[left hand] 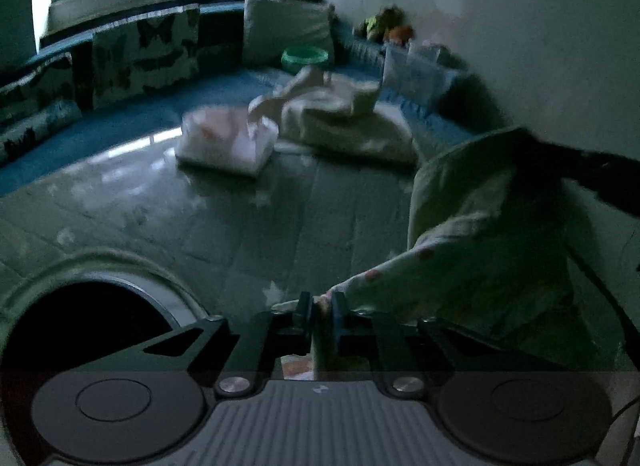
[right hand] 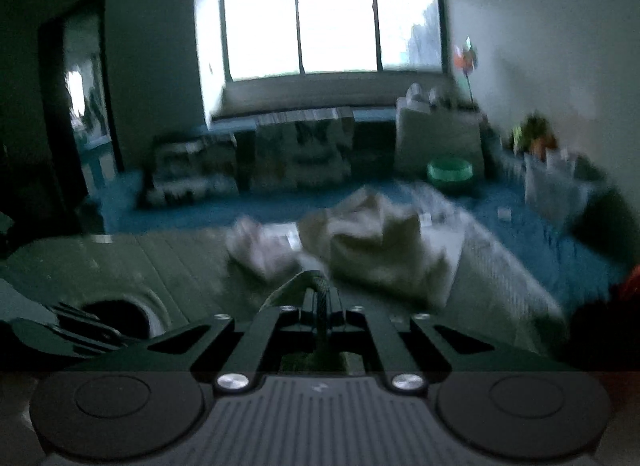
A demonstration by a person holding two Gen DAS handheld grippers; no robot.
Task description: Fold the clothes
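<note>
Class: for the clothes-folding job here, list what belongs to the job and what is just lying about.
Belongs:
left tool gripping dotted garment
right tool pinching cloth edge
folded pile
unfolded heap

Lying about:
green bowl
butterfly cushion
soft toys

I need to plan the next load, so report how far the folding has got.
Done: one folded white stack sits on the mat. In hand: the left hand-held gripper is shut on a dotted garment, and the right hand-held gripper is shut on a garment edge. Left: the cream heap looks unfolded.

Dim room: bright window (right hand: 332, 25), pale walls (right hand: 540, 45), blue floor mat (left hand: 120, 125).
</note>
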